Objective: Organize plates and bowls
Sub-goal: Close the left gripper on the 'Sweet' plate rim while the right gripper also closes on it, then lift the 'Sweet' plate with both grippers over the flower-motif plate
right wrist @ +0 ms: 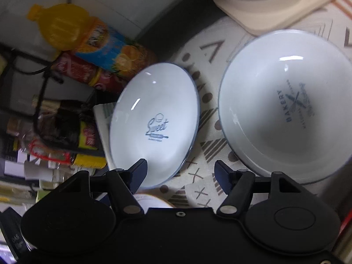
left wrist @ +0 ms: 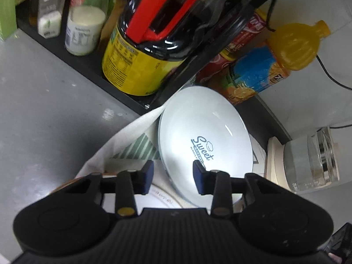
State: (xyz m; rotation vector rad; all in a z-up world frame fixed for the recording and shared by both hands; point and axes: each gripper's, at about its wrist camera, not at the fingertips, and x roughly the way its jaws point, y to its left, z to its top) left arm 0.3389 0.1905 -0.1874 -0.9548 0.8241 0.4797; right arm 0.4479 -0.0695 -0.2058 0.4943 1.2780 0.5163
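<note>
- Fingers of the left gripper (left wrist: 172,177) stand a little apart with nothing pressed between them; the near edge of the "Sweet" plate (left wrist: 204,140) lies in the gap, and whether the blue pads touch its rim cannot be told
- Right gripper (right wrist: 180,176) has its jaws wider apart, empty, over the patterned cloth (right wrist: 204,118), between that same plate (right wrist: 154,121) on its left and the "Bakery" bowl (right wrist: 283,107) on its right
- Both dishes rest on the cloth, near each other but apart; the plate looks tilted, its far edge higher
- Below the plate, close to the left fingers, part of another white dish (left wrist: 154,198) with a brownish rim shows, mostly hidden by the gripper body
- Crowding the far side of the plate: a black shelf rail (left wrist: 118,90) holding a dark jar with a yellow label (left wrist: 136,63) and red lid, and small spice jars (left wrist: 83,30)
- An orange juice bottle (left wrist: 281,57) and a red-labelled bottle (right wrist: 88,72) stand just behind the plate
- To the plate's right in the left wrist view, a glass jug (left wrist: 312,162) stands on a cream base (right wrist: 275,6), near the bowl's far edge
- Black cables (left wrist: 325,70) run along the pale wall behind
</note>
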